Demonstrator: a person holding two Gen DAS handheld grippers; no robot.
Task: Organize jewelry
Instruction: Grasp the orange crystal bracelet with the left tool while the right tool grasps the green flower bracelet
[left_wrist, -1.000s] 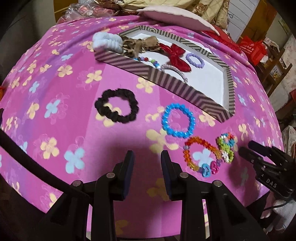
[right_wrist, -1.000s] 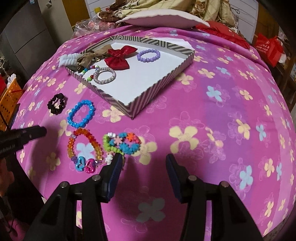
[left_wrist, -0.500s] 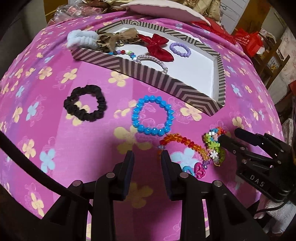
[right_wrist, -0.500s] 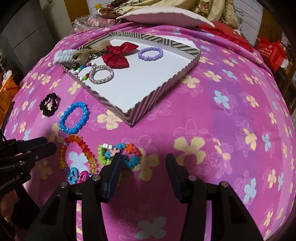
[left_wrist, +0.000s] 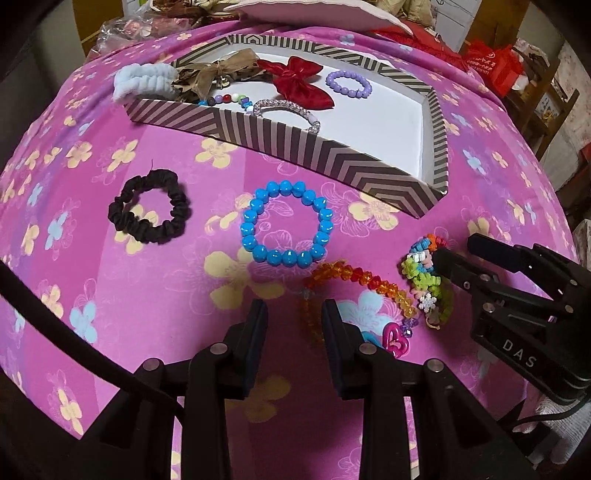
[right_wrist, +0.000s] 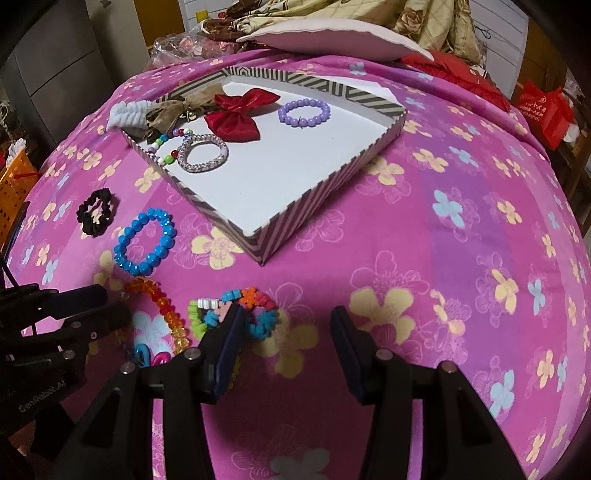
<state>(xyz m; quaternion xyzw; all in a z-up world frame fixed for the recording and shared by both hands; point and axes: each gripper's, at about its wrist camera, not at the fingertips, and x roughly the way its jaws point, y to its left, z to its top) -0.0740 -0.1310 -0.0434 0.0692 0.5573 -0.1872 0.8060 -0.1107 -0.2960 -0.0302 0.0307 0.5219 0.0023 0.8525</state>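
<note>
Pickup stage: right gripper (right_wrist: 284, 332) stood open — one finger over the multicoloured flower-bead bracelet (right_wrist: 236, 314), near the striped tray's (right_wrist: 317, 199) front corner. Next move likely called for straddling and closing. Left gripper (left_wrist: 293, 328) open, empty, beside the faceted orange bracelet (left_wrist: 354, 280). Glossy blue bead bracelet (left_wrist: 286, 227) and black fabric scrunchie (left_wrist: 147, 210) lay outside the tray.

A home, most likely a bedroom: a pink flowered cloth (right_wrist: 461, 229) covers a soft, rounded surface with a pale pillow (right_wrist: 332, 38) and rumpled floral bedding (right_wrist: 436, 22) at its far end. Around it sit a grey cabinet (right_wrist: 55, 66), an orange basket (right_wrist: 16, 181) and a red gift bag (right_wrist: 546, 107).
</note>
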